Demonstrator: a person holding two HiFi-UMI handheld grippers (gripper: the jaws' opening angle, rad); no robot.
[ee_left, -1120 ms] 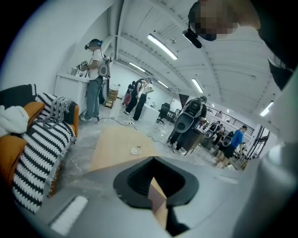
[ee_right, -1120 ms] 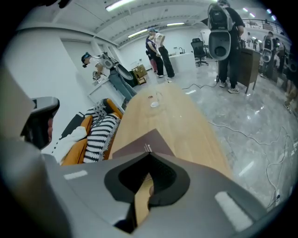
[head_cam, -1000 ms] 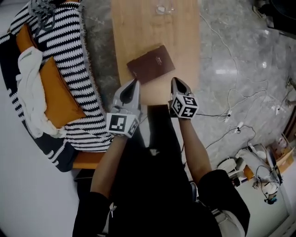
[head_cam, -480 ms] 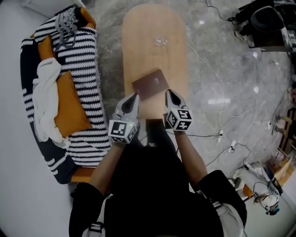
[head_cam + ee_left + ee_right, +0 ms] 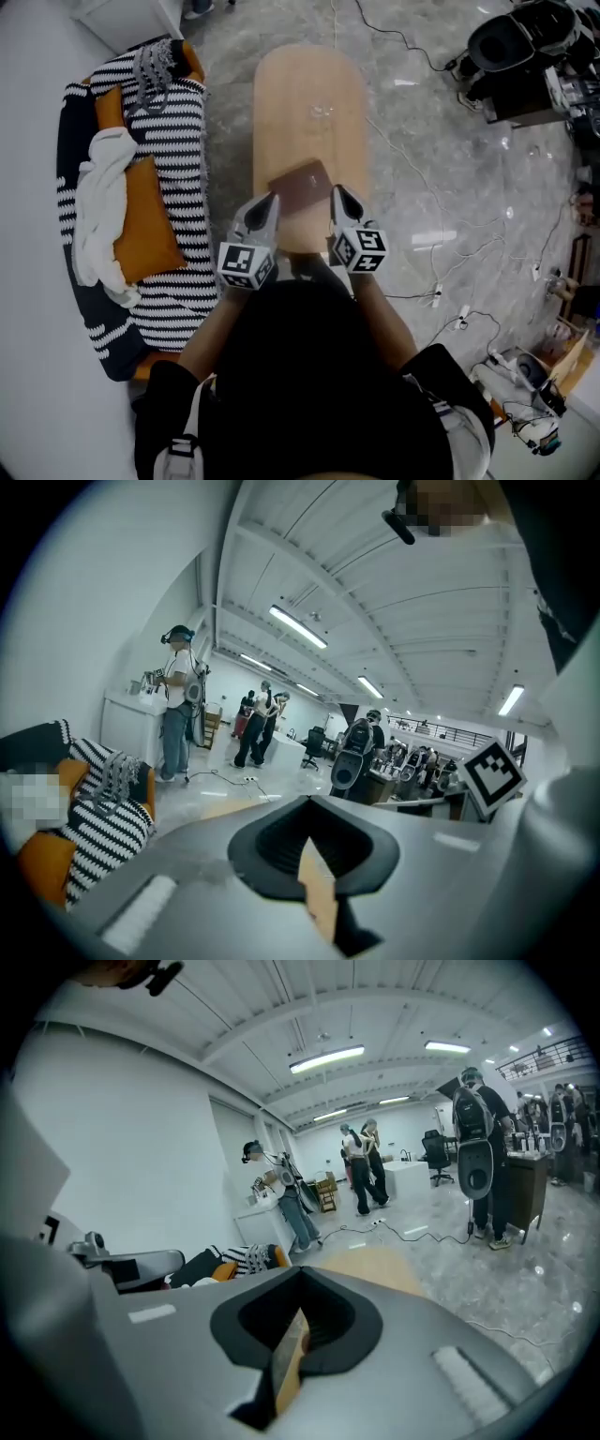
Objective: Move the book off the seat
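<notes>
- Striped sofa (image 5: pixel 178 141) stands left of the table, apart from the book.
- Wooden table (image 5: pixel 309 84) carries the brown book (image 5: pixel 302 186) at its near end; any cover print is too small to read.
- Left hand-held gripper (image 5: pixel 271 198) and right hand-held gripper (image 5: pixel 336 191) hover by the book's near edge, jaws together and empty.
- Their cubes (image 5: pixel 247 264) bear black-and-white square markers.

We see the book (image 5: pixel 302 185) on the near end of the table (image 5: pixel 309 84), with the seat (image 5: pixel 178 159) left of the table. Farther along the table sits what may be a small glass (image 5: pixel 322 112). The left hand-held gripper (image 5: pixel 271 199) is by the book's near left corner, and the right hand-held gripper (image 5: pixel 335 191) by its right edge.
</notes>
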